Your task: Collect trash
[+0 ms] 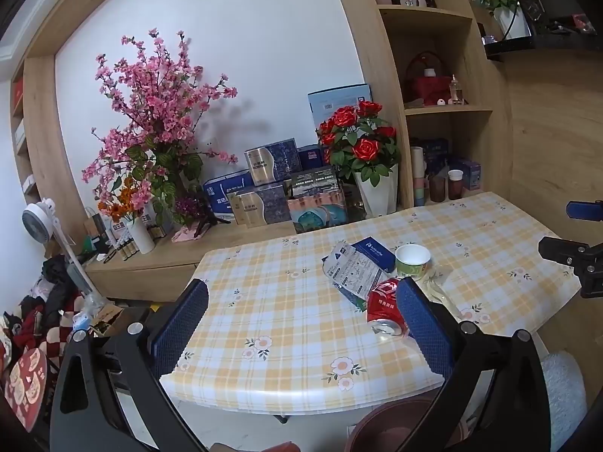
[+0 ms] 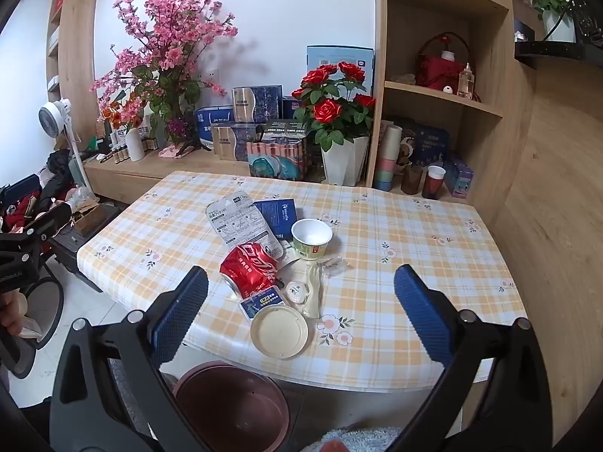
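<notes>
Trash lies in a heap on the checked table (image 2: 414, 226): a crushed red can (image 2: 250, 267), a green paper cup (image 2: 312, 237), a grey blister card (image 2: 241, 222), a blue booklet (image 2: 279, 213), a cream lid (image 2: 279, 333), a wrapped plastic fork (image 2: 312, 293) and a small blue sachet (image 2: 264, 303). My right gripper (image 2: 301, 312) hangs open above the table's near edge, holding nothing. My left gripper (image 1: 301, 324) is also open and empty, left of the red can (image 1: 384, 309) and the cup (image 1: 412, 260); its right finger hides part of the can.
A brown bin (image 2: 230, 406) stands on the floor just below the table's near edge. Flower pots, boxes and a fan (image 2: 56, 116) line the low shelf behind the table. A wooden shelf unit (image 2: 444, 90) rises at the back right. Clutter covers the floor at the left.
</notes>
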A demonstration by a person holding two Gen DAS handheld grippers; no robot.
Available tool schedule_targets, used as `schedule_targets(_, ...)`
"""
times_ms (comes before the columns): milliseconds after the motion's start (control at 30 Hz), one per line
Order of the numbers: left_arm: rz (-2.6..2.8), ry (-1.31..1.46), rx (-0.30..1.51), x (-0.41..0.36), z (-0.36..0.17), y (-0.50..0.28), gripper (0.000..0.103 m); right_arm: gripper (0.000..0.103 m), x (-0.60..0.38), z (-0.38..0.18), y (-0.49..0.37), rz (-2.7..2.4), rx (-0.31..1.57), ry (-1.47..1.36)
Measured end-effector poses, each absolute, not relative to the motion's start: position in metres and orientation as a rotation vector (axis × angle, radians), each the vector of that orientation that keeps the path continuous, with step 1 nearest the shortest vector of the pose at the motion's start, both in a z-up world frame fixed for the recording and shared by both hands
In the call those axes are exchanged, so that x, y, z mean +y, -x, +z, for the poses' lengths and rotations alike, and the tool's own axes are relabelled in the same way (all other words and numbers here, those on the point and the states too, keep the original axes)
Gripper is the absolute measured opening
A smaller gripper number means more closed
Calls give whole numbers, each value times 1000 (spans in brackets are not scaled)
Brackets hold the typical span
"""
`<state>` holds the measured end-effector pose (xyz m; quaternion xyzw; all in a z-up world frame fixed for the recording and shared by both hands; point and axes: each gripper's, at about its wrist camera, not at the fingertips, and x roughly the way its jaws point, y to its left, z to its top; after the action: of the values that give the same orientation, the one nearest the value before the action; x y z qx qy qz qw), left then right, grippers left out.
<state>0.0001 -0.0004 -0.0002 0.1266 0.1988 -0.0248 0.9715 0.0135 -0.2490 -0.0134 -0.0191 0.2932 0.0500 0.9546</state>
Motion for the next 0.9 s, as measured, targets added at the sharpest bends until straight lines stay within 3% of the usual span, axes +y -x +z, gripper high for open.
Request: schedule_targets(900, -50, -250, 397, 9, 4, 2, 98, 97, -249, -15, -15, 101, 597, 42)
